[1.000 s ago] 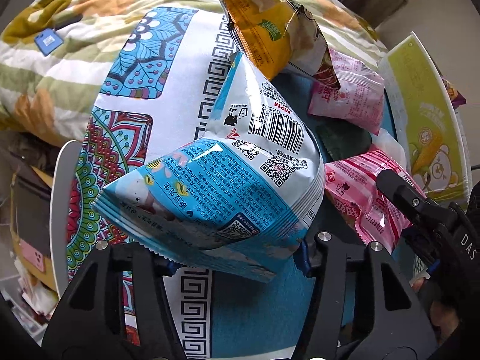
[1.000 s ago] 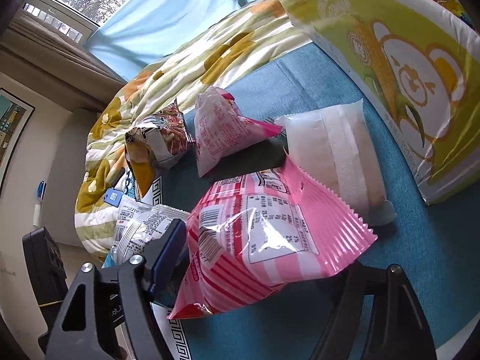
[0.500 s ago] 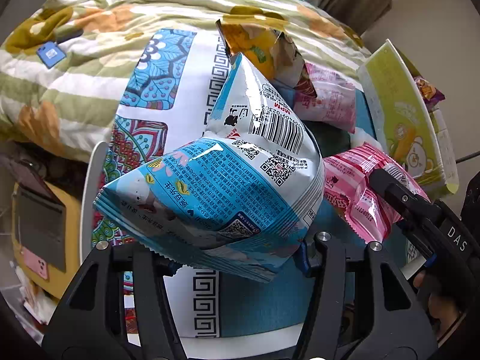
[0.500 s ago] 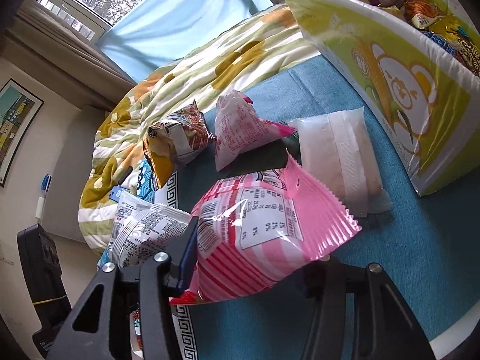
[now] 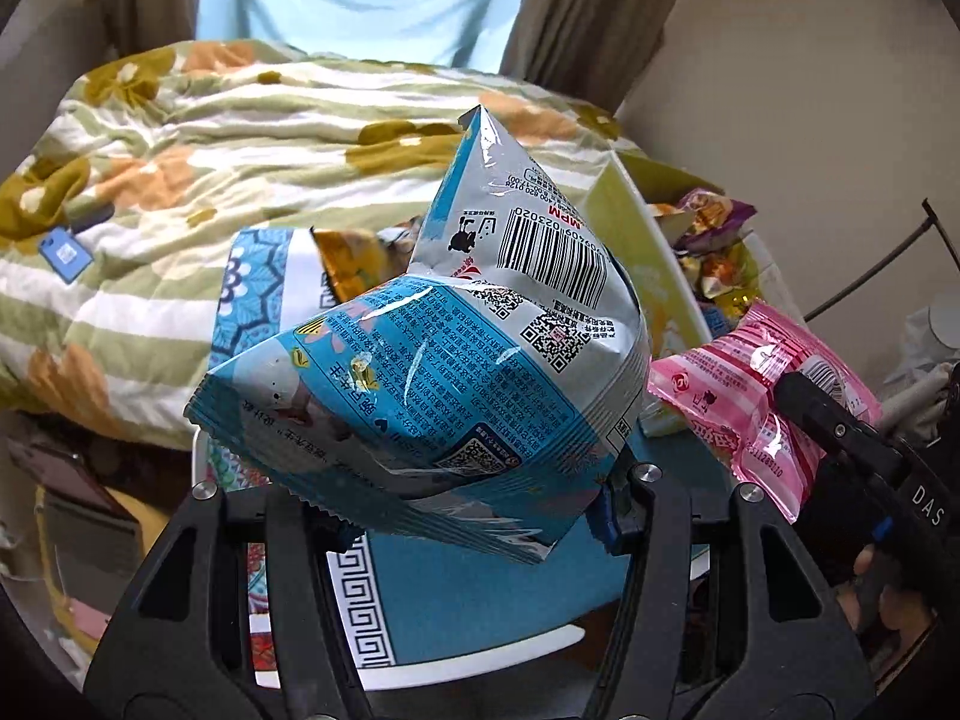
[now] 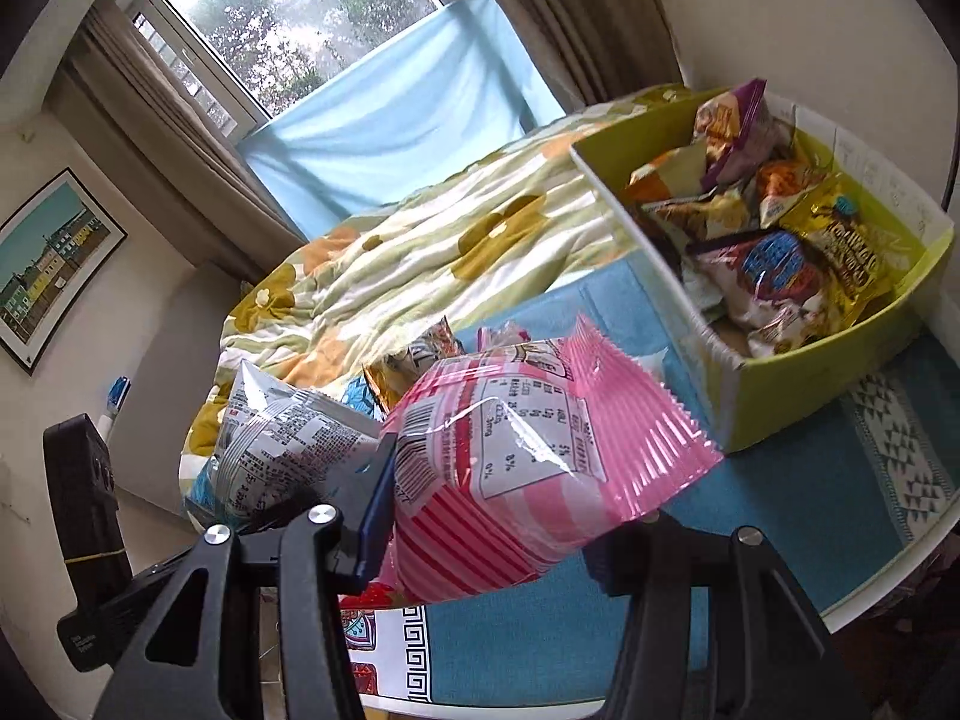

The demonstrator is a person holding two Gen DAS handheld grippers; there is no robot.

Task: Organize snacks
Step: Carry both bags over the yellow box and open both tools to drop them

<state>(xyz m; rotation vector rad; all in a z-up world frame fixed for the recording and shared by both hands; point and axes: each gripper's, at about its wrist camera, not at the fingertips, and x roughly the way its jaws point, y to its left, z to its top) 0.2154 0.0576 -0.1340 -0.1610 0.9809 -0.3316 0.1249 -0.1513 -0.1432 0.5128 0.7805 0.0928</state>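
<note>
The blue bag (image 5: 432,384) is clamped in the left gripper (image 5: 474,516), the pink bag (image 6: 528,456) in the right gripper (image 6: 480,546), both jaws closed on them above the desk (image 6: 750,516). Each should be released, probably singly, over the green box (image 6: 798,384) at 2 o'clock.

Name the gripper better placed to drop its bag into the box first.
Right. The right gripper holds the pink bag just beside the open green box; the left gripper's blue bag sits farther from it.

Left gripper (image 5: 480,516) and right gripper (image 6: 492,546) both clamped, raised side by side
</note>
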